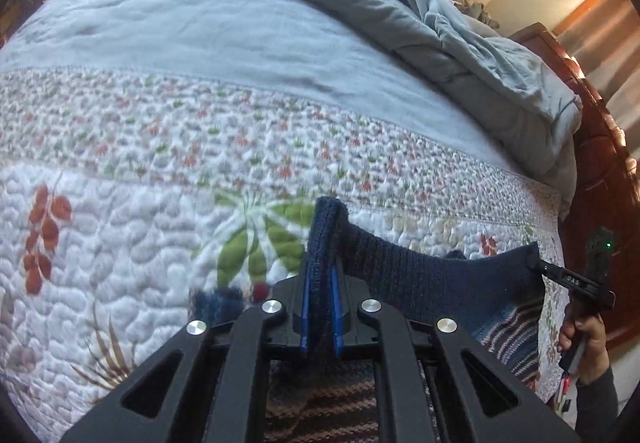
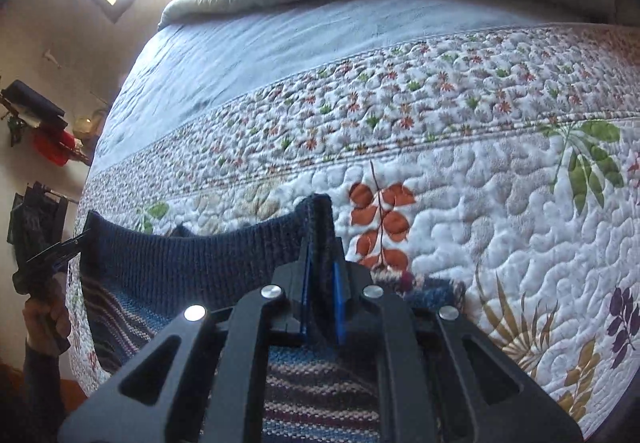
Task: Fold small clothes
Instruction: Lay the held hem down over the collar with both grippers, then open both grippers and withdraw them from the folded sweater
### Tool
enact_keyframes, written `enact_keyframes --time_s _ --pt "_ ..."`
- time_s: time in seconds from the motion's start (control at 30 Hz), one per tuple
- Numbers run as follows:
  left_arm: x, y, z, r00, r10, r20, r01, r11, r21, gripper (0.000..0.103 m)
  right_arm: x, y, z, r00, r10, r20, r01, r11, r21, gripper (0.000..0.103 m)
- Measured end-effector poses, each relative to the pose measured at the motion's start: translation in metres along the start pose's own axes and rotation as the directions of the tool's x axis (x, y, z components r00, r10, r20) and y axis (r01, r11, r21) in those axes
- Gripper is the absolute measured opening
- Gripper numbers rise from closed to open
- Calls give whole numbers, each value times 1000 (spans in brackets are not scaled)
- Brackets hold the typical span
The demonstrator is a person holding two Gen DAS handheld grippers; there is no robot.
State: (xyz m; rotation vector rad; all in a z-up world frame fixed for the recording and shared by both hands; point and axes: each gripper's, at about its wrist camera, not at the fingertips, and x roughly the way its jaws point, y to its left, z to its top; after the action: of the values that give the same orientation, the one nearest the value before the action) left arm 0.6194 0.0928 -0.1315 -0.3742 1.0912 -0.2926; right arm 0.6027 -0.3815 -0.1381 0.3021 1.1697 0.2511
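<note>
A small knitted sweater, dark blue at its ribbed hem with striped bands below, hangs stretched between both grippers above the quilted bed. My left gripper is shut on one corner of the hem. My right gripper is shut on the other corner of the sweater. The right gripper shows in the left wrist view at the far right. The left gripper shows in the right wrist view at the far left. The sweater's lower part hangs below both cameras, partly hidden by the gripper bodies.
A white quilt with leaf prints covers the near bed. A pale blue sheet lies beyond it, with a bunched grey-blue duvet at the head. A wooden headboard stands there. A cluttered wall shelf hangs beside the bed.
</note>
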Motion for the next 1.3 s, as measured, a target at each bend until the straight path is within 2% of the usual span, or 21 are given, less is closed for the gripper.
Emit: enact_keyframes --time_s 0.1,0.27,0.5,0.8,0.87,0.9,0.93,0.97,1.1,1.2,1.27,1.3 --pt "17 1 5 999 30 -21 -30 1000 -5 8 11 -2 5 1000 -12 -15 12 1000 6 8" --pt "54 19 -9 995 66 -77 -70 997 -43 8 37 -7 3 998 -40 -51 40 999 10 8" --pt "47 16 2 999 45 -27 -46 998 -31 8 39 -12 10 999 -25 -29 26 999 20 8" --pt "80 34 -13 993 77 -87 -82 995 -58 8 59 -24 7 998 -42 -51 45 998 47 9" --pt "84 35 -17 991 88 -96 -93 994 -55 9 65 -26 5 996 -51 -73 54 997 45 15" --pt "84 34 -18 991 91 -101 -97 994 -58 9 66 -26 3 995 -66 -81 70 996 49 25" --pt "80 34 -18 991 85 -100 -92 993 -67 11 64 -27 2 995 -69 -75 73 996 55 34" --pt "75 34 -18 993 77 -92 -85 993 -80 15 56 -27 0 997 -54 -50 57 997 58 37" --pt "11 21 -34 993 96 69 -94 995 -26 17 6 -24 -20 999 -5 35 4 1000 19 39" --pt "-37 9 -81 990 58 129 -68 995 75 17 -25 -34 -60 999 15 41 -15 1000 14 41" --pt "-53 11 -114 990 61 131 -75 991 107 17 -42 -48 -92 999 2 42 -4 999 39 43" --pt "-59 14 -135 990 73 124 -88 989 117 17 -48 -54 -105 999 -7 43 5 999 49 49"
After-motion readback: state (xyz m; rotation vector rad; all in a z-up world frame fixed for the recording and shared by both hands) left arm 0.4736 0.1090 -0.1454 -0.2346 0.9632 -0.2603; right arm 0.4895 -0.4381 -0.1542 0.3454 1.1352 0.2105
